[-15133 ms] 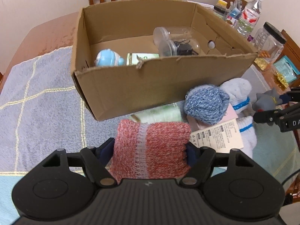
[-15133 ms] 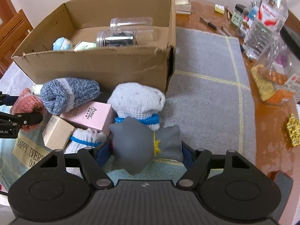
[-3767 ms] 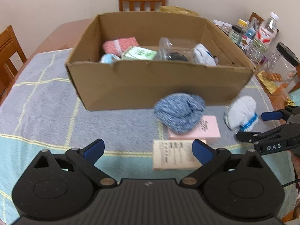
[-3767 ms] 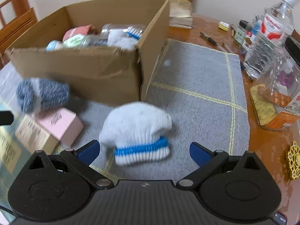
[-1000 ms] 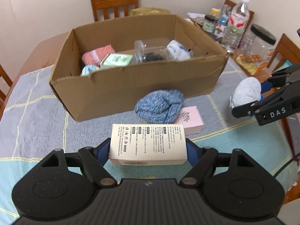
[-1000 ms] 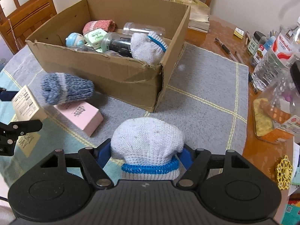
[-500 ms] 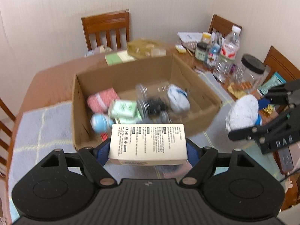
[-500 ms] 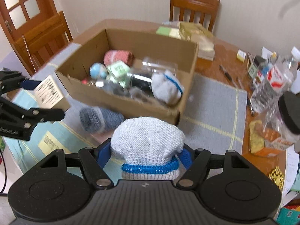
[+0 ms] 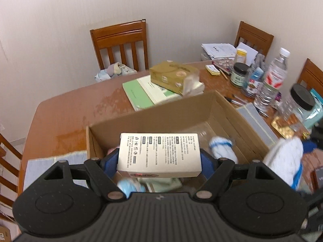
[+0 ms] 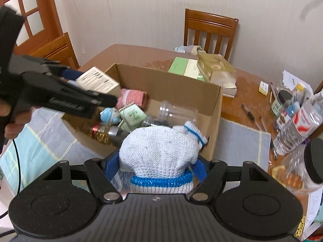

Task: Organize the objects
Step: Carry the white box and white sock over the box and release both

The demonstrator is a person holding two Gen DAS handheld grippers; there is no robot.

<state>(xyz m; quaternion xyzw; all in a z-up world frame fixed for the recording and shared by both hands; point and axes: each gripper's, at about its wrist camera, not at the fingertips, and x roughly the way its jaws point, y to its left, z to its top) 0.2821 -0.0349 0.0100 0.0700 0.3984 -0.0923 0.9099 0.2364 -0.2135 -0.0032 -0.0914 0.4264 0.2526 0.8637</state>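
Looking along each gripper in turn:
Left wrist view, grip: left gripper (image 9: 159,159) clamped on a cream printed carton (image 9: 159,154), blue pads pressed to both short ends.
Left wrist view, carton place: held above the open cardboard box (image 9: 228,119), over its near-left part.
Left wrist view, box contents: mostly hidden behind the carton; a white sock with blue band (image 9: 222,147), a pale blue thing and a green packet at the bottom edge, blurred.
Left wrist view, right side: white knit bundle (image 9: 283,159) at the frame edge, right gripper body barely seen.
Left wrist view, only here: far table clutter of papers, jars and a water bottle (image 9: 270,80) seen clearly.
Right wrist view, grip: right gripper (image 10: 155,165) closed on the white knit bundle with blue band (image 10: 157,151).
Right wrist view, bundle place: held near the box's near-right corner (image 10: 214,141).
Right wrist view, only here: box contents shown: red knit roll (image 10: 132,96), green carton (image 10: 132,115), blue-white figure (image 10: 110,115), clear jars (image 10: 175,113), gold-red bottle (image 10: 99,131).
Right wrist view, left gripper: seen side-on, a hand (image 10: 8,119) behind it, carton over the box's left rim.
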